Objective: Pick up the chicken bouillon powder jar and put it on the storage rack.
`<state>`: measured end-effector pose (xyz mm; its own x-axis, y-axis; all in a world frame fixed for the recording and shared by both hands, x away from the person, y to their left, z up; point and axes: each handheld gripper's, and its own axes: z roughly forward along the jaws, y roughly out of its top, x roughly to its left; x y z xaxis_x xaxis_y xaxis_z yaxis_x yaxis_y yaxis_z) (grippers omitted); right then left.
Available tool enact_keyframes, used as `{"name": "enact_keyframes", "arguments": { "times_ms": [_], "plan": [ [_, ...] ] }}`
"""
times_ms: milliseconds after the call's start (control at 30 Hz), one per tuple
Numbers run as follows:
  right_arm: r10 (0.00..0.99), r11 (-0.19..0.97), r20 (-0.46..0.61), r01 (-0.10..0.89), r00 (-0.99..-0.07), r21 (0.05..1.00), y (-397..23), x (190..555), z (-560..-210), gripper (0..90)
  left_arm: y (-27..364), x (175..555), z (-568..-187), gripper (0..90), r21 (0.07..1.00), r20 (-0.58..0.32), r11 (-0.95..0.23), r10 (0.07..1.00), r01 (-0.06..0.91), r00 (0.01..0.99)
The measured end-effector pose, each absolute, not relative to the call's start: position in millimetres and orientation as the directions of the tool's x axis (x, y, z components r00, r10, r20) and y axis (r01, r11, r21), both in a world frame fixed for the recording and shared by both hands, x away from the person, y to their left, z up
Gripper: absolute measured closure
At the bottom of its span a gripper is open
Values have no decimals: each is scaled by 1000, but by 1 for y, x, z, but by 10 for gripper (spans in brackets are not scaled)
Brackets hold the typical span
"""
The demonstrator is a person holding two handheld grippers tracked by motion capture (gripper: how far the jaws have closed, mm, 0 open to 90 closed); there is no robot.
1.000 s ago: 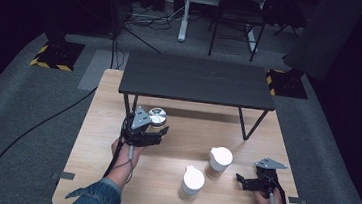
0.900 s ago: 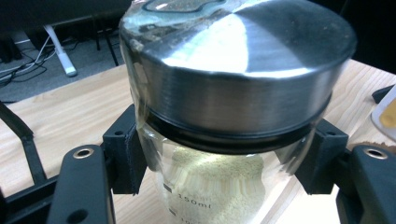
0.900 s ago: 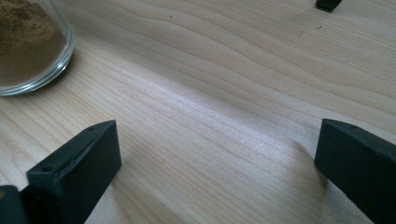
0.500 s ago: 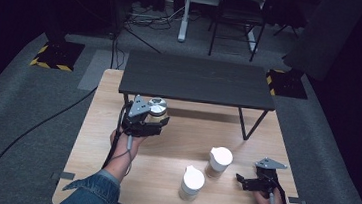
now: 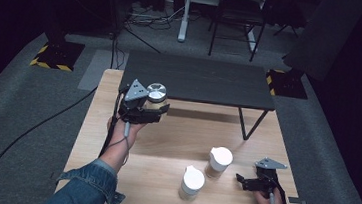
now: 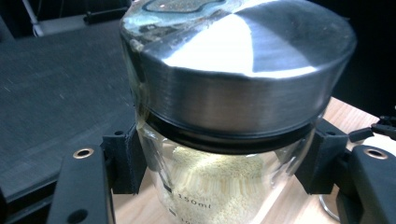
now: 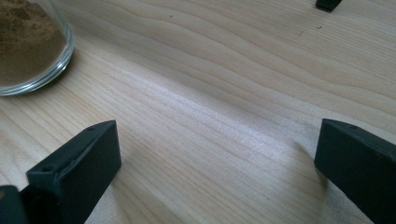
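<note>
Three jars, two grippers, one wooden table and one low black table: the left gripper [image 5: 154, 110] holds the metal-lidded jar [image 5: 156, 97] up off the wood.

The held jar is one of three; the other two jars, one [image 5: 219, 162] and another [image 5: 192, 182], both white-topped, stand near each other on the wooden table [image 5: 175, 141] toward the right gripper [image 5: 242, 180]. The lifted jar is clear glass with a wide brushed-steel lid [image 6: 238, 60] over a dark seal ring, partly filled with pale yellow grains, and printed with a volume scale on its side. The left gripper's black jaws are clamped on its glass wall from both sides, just below the lid. It hangs upright in the air just in front of the near edge of the black table [image 5: 196, 78]. The right gripper lies low on the wood, jaws spread wide with bare tabletop between them; a glass of brown powder [image 7: 28, 46] sits off to its side.
</note>
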<state>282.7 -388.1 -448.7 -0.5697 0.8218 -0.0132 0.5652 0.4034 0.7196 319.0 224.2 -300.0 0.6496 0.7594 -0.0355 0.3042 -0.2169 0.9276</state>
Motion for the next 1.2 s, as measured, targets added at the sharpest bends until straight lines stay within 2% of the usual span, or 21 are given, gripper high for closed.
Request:
{"name": "enact_keyframes", "arguments": {
  "times_ms": [533, 1200],
  "plan": [
    [822, 403, -13, 565, -570, 719, -388, 283, -449, 2, 223, 340, -258, 313, 930, -3, -231, 773, 285, 635],
    [824, 401, -12, 567, -567, 719, -388, 282, -449, 2, 207, 383, -253, 313, 926, 13, -230, 812, 300, 583]
  ]
}}
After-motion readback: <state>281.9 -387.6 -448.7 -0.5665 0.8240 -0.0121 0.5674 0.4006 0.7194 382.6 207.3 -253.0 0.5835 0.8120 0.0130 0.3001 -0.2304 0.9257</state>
